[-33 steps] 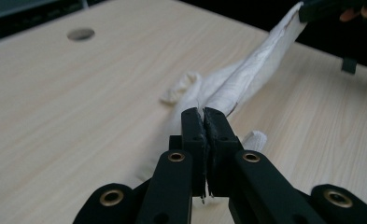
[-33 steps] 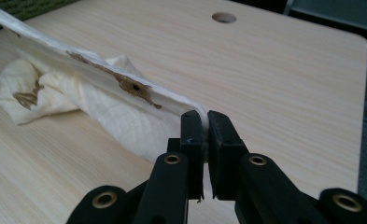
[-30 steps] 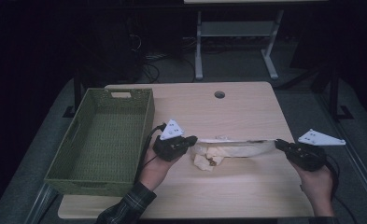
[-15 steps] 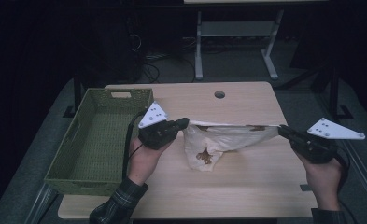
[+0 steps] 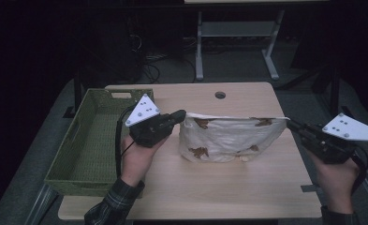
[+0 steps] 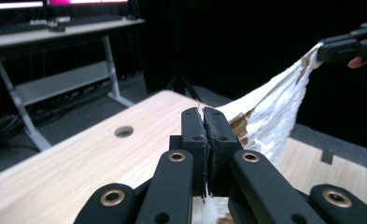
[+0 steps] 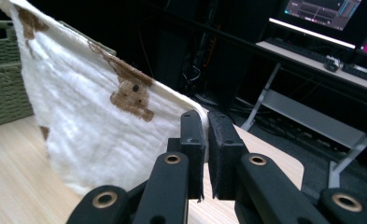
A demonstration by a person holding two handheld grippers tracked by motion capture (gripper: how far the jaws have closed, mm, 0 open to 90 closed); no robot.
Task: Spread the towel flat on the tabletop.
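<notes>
A white cloth [image 5: 228, 136] with brown animal prints hangs stretched between my two grippers above the wooden table [image 5: 247, 187], its lower edge resting on the tabletop. My left gripper [image 5: 180, 114] is shut on the cloth's left top corner; in the left gripper view its jaws [image 6: 204, 130] pinch the cloth [image 6: 274, 121] edge. My right gripper [image 5: 290, 124] is shut on the right top corner, and the right gripper view shows its jaws [image 7: 204, 135] clamped on the cloth [image 7: 97, 121]. The other gripper [image 6: 349, 44] appears at the cloth's far end in the left gripper view.
A green woven basket [image 5: 85, 150] stands on the table's left side, close to my left hand. A round cable hole [image 5: 220, 95] sits near the table's far edge. A metal desk frame [image 5: 233, 42] stands beyond the table, with screens [image 7: 326, 11] on it.
Both grippers have risen and moved apart, lifting the cloth from a crumpled strip on the table into a hanging, spread sheet.
</notes>
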